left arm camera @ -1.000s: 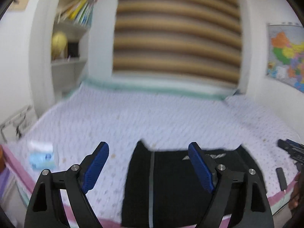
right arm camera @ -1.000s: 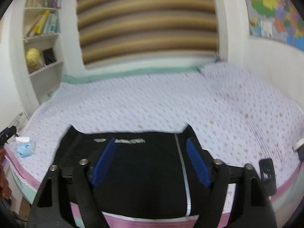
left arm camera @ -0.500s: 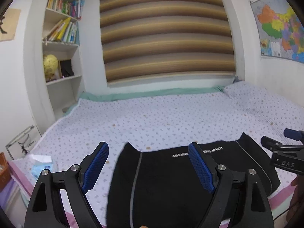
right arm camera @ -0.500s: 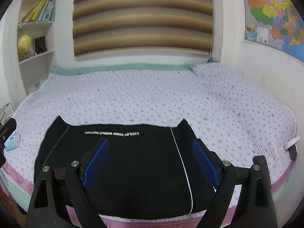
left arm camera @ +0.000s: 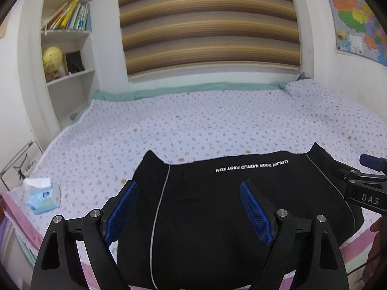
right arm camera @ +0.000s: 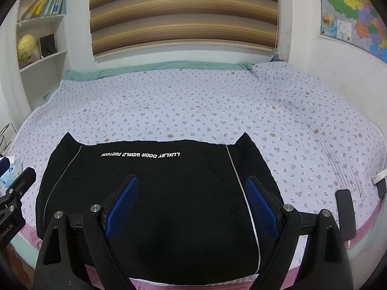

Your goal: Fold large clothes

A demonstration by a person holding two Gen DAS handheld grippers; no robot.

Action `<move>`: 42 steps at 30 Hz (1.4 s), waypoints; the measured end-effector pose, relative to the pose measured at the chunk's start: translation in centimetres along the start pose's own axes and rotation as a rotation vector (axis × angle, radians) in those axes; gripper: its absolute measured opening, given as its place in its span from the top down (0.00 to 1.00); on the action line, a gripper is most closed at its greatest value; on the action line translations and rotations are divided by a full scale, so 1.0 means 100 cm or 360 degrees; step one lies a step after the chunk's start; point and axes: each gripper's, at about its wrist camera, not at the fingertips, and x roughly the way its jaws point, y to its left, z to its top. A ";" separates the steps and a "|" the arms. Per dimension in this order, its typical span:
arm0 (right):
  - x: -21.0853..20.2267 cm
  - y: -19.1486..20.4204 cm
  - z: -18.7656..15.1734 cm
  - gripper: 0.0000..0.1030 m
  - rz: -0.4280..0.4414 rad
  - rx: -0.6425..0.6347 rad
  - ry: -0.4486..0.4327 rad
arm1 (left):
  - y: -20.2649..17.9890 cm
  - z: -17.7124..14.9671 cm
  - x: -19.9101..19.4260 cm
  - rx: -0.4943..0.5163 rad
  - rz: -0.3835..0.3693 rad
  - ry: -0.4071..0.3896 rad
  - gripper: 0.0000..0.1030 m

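Note:
A black garment (left arm camera: 212, 203) (right arm camera: 154, 188) with white lettering and thin pale side stripes lies flat near the front edge of the bed, folded into a broad rectangle. My left gripper (left arm camera: 188, 200) hovers above its left half, open, with nothing between the blue pads (left arm camera: 123, 207). My right gripper (right arm camera: 192, 200) hangs over the garment's right half, also open and empty. The right gripper's black frame (left arm camera: 358, 183) shows at the right edge of the left wrist view, and the left gripper's frame (right arm camera: 12, 200) at the left edge of the right wrist view.
The bed (left arm camera: 217, 120) has a pale lilac dotted cover with a pink front hem. A tissue pack (left arm camera: 42, 195) lies at its front left corner. A dark remote (right arm camera: 346, 215) rests at the front right. Bookshelves (left arm camera: 67, 48) stand left; a map (right arm camera: 353, 12) hangs right.
Both grippers have come down and closer over the garment, which now looks larger in both views. The left view has swung right, bringing the right gripper's frame into it.

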 end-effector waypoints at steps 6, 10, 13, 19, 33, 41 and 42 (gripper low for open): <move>0.004 0.003 -0.002 0.12 0.0009 -0.0008 0.0023 | 0.004 -0.004 0.008 -0.0030 -0.0015 0.0046 0.16; 0.003 0.004 -0.004 0.12 0.0008 -0.0006 0.0029 | 0.005 -0.006 0.010 -0.0046 -0.0023 0.0068 0.16; 0.003 0.004 -0.005 0.12 0.0011 0.0004 0.0038 | 0.005 -0.007 0.011 -0.0054 -0.0027 0.0083 0.16; 0.005 0.003 -0.006 0.12 0.0009 0.0012 0.0054 | 0.005 -0.007 0.013 -0.0054 -0.0025 0.0089 0.16; 0.010 0.002 -0.006 0.12 0.0015 0.0018 0.0069 | -0.003 -0.009 0.022 -0.0027 -0.0020 0.0117 0.16; 0.012 0.002 -0.005 0.12 0.0017 0.0014 0.0075 | -0.005 -0.011 0.027 -0.0023 -0.0019 0.0137 0.16; 0.013 0.002 -0.005 0.12 0.0018 0.0014 0.0075 | -0.006 -0.011 0.027 -0.0021 -0.0020 0.0138 0.16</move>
